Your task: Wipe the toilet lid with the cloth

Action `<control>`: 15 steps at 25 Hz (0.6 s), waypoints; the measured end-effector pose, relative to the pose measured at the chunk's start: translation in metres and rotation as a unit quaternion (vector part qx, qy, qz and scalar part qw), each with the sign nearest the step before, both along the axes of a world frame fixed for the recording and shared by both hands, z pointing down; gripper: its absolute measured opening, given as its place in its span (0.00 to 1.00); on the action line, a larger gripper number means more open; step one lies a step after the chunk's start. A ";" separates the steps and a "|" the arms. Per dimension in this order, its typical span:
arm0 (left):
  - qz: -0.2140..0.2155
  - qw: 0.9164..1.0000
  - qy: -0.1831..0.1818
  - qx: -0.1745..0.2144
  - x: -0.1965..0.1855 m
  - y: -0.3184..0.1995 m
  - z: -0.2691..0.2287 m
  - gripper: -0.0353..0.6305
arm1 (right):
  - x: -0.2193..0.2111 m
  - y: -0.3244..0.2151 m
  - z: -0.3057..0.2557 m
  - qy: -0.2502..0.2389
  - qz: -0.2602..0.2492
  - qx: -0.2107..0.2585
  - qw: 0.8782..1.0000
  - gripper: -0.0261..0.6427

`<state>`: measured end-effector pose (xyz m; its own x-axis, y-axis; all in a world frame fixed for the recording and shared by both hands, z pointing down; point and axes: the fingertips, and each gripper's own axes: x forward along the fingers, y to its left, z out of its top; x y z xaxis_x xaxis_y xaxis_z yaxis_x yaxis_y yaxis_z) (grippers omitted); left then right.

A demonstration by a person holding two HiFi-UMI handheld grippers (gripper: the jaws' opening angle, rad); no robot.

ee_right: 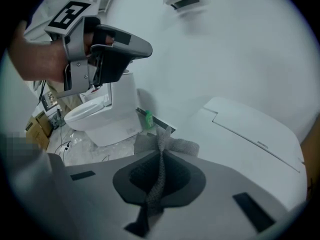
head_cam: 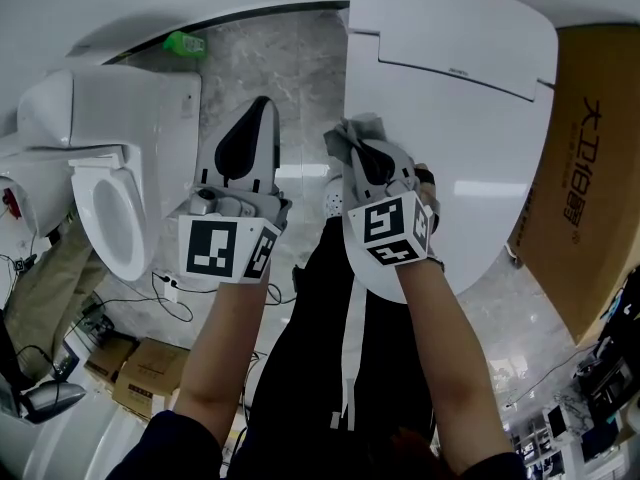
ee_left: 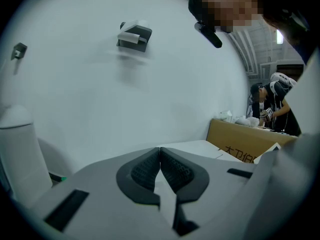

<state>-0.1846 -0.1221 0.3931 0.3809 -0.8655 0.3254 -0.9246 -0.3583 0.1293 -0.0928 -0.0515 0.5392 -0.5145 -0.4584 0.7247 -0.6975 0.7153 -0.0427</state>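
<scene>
Grey cloth (ee_right: 160, 176): pinched edgewise between the jaws of the right tongs (ee_right: 160, 159), with its loose end bunched just beyond the tips.

White toilet lid (head_cam: 460, 138): closed. It lies ahead and to the right of the right tongs, with its long axis running away from the person toward the hinge. The cloth sits at its left edge; contact cannot be confirmed.

Left tongs (ee_left: 160, 156): jaws pressed together on nothing, held over the marble floor (head_cam: 290, 68) between the lid and a second toilet (head_cam: 110, 168).

Assessment: the right hand is nearer, so wiping likely calls for a move rightward and down onto the lid.

Also present: a cardboard box (head_cam: 590, 168) to the lid's right.
</scene>
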 end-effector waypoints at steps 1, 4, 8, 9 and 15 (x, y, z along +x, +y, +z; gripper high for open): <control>0.000 1.000 0.000 0.000 0.000 0.001 0.000 0.08 | 0.000 0.001 0.000 -0.001 -0.005 0.001 1.000 0.08; 0.003 1.000 -0.001 -0.001 0.004 0.001 0.000 0.08 | 0.002 0.005 0.000 0.002 -0.022 0.006 1.000 0.08; 0.009 1.000 -0.003 -0.002 0.010 0.002 0.000 0.08 | 0.026 0.008 0.000 0.003 0.003 0.009 1.000 0.08; 0.010 1.000 -0.003 -0.002 0.012 0.002 -0.001 0.08 | 0.038 0.008 0.000 0.003 0.022 0.008 1.000 0.08; 0.017 1.000 0.000 -0.001 0.021 0.001 -0.001 0.08 | 0.125 0.014 0.000 0.026 0.105 0.015 0.994 0.08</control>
<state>-0.1631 -0.1215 0.3920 0.4102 -0.8514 0.3269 -0.9118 -0.3898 0.1291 0.0320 -0.0376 0.5392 -0.3673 -0.5734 0.7323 -0.8327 0.5534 0.0157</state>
